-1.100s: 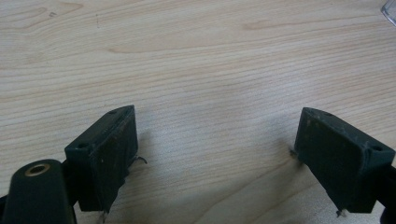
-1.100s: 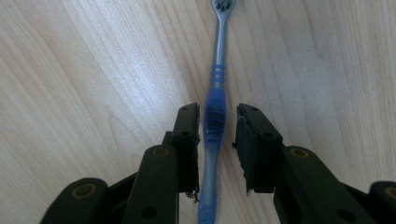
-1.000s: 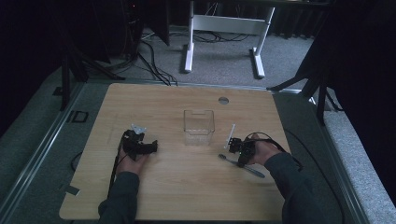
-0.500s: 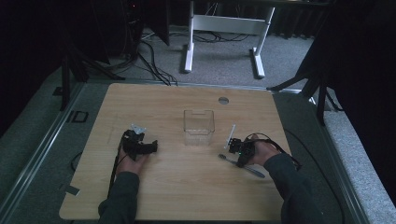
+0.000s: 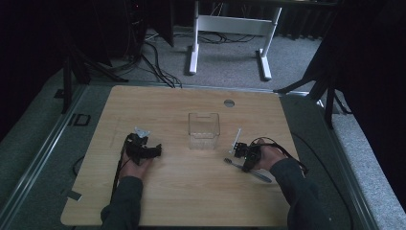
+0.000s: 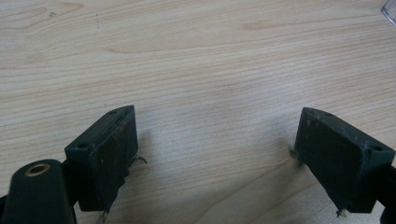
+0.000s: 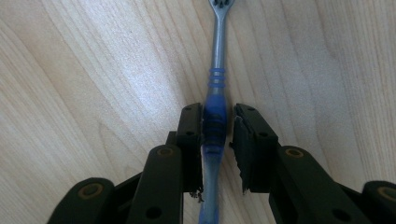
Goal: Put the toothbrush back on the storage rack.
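Pale wood counter (image 5: 191, 191) carries a toothbrush (image 7: 216, 88) lying flat at its right side, just right of a clear box (image 5: 204, 130). Its long axis runs straight between the right gripper (image 7: 218, 122) fingers (image 7: 192, 135), which have just been closing: narrow, the left pad touching the blue grip, the right a sliver off. Across the counter, the left gripper (image 6: 212, 140) gapes wide over bare wood

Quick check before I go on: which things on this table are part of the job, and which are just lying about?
In the job:
- toothbrush, lying on the table, between the right claw's jaws, which have just been closing
- clear box, probably its target

Lying about:
- white stick beside the right hand
- left claw, open, nothing between its jaws
- round plug in the table
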Demonstrator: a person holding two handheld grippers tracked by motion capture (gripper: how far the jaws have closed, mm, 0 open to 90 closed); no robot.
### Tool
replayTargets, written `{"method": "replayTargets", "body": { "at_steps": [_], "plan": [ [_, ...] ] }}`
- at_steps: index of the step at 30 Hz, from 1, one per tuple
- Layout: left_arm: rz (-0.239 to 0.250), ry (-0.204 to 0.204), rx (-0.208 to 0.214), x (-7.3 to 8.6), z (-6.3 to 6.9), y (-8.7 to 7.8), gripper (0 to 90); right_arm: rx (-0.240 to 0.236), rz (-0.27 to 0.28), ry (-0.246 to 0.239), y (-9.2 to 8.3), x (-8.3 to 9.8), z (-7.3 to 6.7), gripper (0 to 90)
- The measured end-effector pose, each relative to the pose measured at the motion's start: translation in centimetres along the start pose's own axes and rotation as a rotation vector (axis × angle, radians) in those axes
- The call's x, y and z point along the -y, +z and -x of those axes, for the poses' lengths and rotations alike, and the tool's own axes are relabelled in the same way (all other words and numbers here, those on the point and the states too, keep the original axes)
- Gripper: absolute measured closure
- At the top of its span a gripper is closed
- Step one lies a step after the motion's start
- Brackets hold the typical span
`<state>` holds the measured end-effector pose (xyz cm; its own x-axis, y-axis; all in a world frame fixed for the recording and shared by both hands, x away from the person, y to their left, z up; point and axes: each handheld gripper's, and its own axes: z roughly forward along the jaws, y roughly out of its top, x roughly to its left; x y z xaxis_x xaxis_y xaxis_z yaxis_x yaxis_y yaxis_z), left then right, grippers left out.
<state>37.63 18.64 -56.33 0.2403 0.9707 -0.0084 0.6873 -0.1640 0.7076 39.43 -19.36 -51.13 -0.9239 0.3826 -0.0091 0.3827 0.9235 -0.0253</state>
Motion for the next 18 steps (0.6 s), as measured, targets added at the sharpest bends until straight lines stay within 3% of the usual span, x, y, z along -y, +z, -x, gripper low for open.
{"method": "replayTargets", "body": {
  "at_steps": [18],
  "plan": [
    [0.000,0.000,0.000,0.00,0.00,0.00,13.7,0.015,-0.017,-0.003,0.45,-0.08,0.05,77.4]
  ]
}}
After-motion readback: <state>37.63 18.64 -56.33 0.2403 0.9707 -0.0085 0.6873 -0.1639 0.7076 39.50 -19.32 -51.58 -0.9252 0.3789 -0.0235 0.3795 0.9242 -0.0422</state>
